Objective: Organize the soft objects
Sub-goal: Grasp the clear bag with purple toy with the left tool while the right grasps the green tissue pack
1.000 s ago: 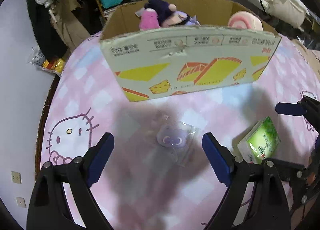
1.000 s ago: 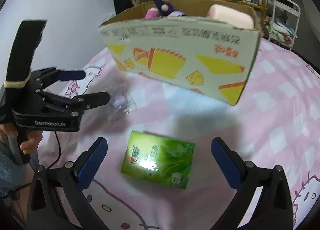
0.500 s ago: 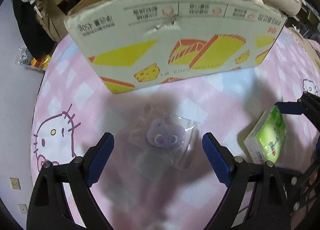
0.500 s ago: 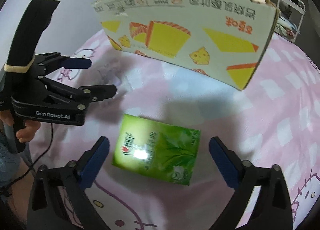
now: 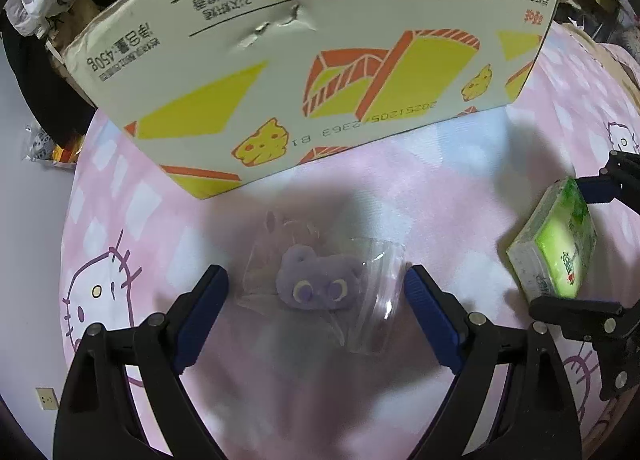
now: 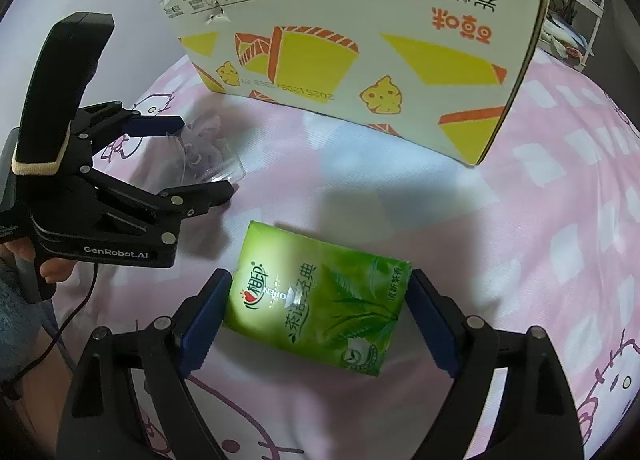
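A purple plush (image 5: 316, 284) in a clear plastic bag lies on the pink sheet. My left gripper (image 5: 314, 276) straddles it, open, with both pads clear of the bag. In the right wrist view the same left gripper (image 6: 204, 158) hangs over the bag (image 6: 208, 144). A green tissue pack (image 6: 320, 296) lies between the fingers of my right gripper (image 6: 320, 280). Its jaws are closing, the pads right at the pack's two ends, and the pack is not squeezed. The pack (image 5: 556, 244) also shows at the right of the left wrist view.
A tall cardboard box (image 5: 320, 60) with yellow and orange print stands close behind both items, also in the right wrist view (image 6: 360, 40). The pink cartoon-cat sheet (image 6: 540, 220) covers the bed. A hand (image 6: 48, 272) holds the left gripper, a cable trailing below it. Clutter lies past the box at upper left.
Both grippers have come down closer to the sheet, so the box looms larger. The right jaws have narrowed around the tissue pack. The left jaws keep the same width.
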Demonstrator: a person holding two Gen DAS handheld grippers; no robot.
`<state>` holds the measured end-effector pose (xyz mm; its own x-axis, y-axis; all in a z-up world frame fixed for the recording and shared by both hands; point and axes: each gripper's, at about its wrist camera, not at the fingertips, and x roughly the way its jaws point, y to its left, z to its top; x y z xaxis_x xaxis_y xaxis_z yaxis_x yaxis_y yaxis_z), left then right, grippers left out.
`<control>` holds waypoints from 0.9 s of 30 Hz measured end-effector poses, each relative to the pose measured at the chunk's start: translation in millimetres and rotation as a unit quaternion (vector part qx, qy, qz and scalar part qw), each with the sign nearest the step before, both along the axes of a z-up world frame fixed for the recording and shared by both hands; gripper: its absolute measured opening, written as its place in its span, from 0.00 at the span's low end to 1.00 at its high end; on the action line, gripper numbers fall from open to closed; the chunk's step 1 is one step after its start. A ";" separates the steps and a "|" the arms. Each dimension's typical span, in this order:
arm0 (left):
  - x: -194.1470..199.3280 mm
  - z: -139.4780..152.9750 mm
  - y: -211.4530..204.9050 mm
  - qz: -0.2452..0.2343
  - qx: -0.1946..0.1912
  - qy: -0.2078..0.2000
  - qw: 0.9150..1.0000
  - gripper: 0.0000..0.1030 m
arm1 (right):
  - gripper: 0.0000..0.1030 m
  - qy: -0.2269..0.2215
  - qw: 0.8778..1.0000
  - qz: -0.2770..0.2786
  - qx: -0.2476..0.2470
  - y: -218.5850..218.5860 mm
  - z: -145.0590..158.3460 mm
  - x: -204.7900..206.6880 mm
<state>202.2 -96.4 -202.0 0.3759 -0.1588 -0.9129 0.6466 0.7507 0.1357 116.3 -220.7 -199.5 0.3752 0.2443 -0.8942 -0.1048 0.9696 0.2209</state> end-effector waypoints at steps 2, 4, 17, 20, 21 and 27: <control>2.4 0.7 -0.9 -0.002 -0.004 -0.012 1.000 0.86 | 0.89 0.001 1.000 0.001 0.000 -0.3 -0.8 0.2; 1.9 -0.3 -2.5 -0.006 0.000 -0.016 1.000 0.86 | 0.89 0.003 1.000 0.001 0.000 -0.8 -1.4 0.4; -7.2 0.5 0.5 -0.008 -0.009 -0.008 1.000 0.78 | 0.89 0.005 1.000 0.002 0.004 -0.4 -6.2 4.7; -8.3 1.6 -1.1 -0.002 -0.008 0.000 1.000 0.78 | 0.89 0.005 1.000 0.001 0.004 -2.3 -6.9 5.0; -8.4 1.8 -0.8 -0.001 -0.007 0.002 1.000 0.78 | 0.89 0.004 1.000 0.001 0.004 -2.9 -6.7 4.9; -5.6 2.1 4.8 0.009 -0.005 0.017 1.000 0.77 | 0.88 0.001 1.000 -0.003 0.003 -6.5 -4.5 2.9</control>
<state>196.6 -91.6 -199.8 0.3477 -0.1615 -0.9236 0.6376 0.7630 0.1066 119.2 -227.2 -204.0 0.3741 0.2471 -0.8939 -0.0978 0.9690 0.2269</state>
